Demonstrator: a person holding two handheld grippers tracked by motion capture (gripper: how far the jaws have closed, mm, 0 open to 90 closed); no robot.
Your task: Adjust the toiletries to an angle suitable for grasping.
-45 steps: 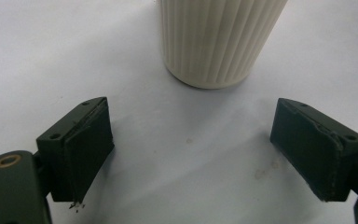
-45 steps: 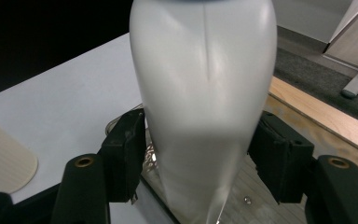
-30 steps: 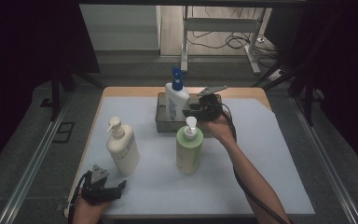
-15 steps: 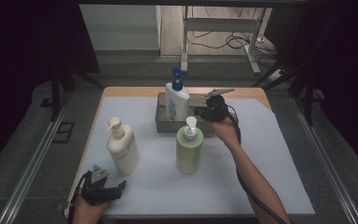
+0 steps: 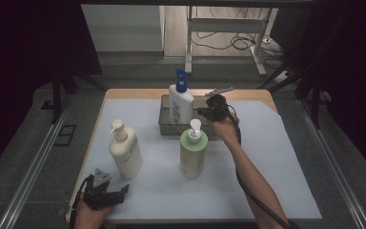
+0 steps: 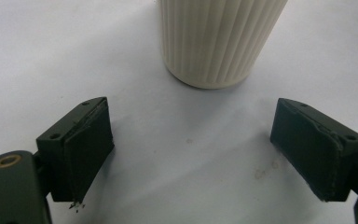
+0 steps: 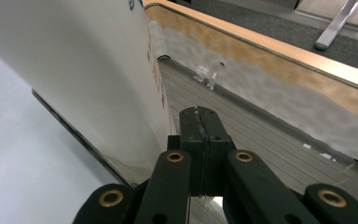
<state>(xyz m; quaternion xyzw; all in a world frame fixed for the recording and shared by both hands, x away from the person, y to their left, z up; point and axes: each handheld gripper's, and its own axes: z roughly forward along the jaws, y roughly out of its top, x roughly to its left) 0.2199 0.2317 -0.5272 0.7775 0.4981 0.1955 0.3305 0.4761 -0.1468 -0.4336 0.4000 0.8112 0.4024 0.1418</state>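
Now R fingers (image 7: pixel 200 140) just closed empty, L fingers (image 6: pixel 91 140) wide.

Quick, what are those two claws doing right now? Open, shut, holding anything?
Left claw: open, empty, low on the table just short of the cream bottle.
Right claw: just closed, shut on nothing, over the metal tray beside the white bottle.

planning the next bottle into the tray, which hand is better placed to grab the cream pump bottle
Left, probably. The left gripper sits open, facing the cream pump bottle close ahead. The right gripper is shut with nothing between its jaws, across the table at the metal tray.
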